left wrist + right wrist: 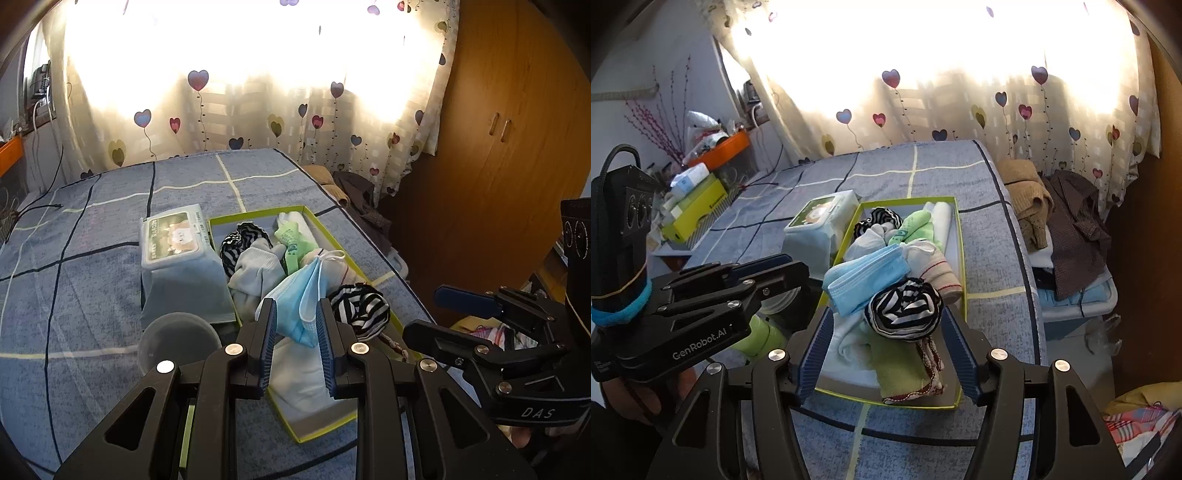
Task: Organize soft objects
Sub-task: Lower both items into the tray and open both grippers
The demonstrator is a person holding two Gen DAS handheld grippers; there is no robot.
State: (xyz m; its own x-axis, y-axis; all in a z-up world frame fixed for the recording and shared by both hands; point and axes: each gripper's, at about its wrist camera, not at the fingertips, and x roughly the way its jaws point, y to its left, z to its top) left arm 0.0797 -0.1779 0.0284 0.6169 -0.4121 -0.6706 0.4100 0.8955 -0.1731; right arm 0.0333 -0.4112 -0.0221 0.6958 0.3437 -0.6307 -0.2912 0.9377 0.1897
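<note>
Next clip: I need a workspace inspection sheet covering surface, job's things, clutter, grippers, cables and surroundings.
Surface: bed with a blue checked cover.
Job's things: green-rimmed box holding a blue face mask, a striped black-and-white roll, a second striped roll at the far end, grey socks, a green sock and a green towel.
Clutter: wipes pack touching the box; grey round lid beside it.
Grippers: left gripper open, mask between its jaws but not pinched; right gripper open, empty, above the near end of the box.
Cables: black cable on the far left of the bed.
Surroundings: heart-patterned curtain, wooden wardrobe, clothes pile.
</note>
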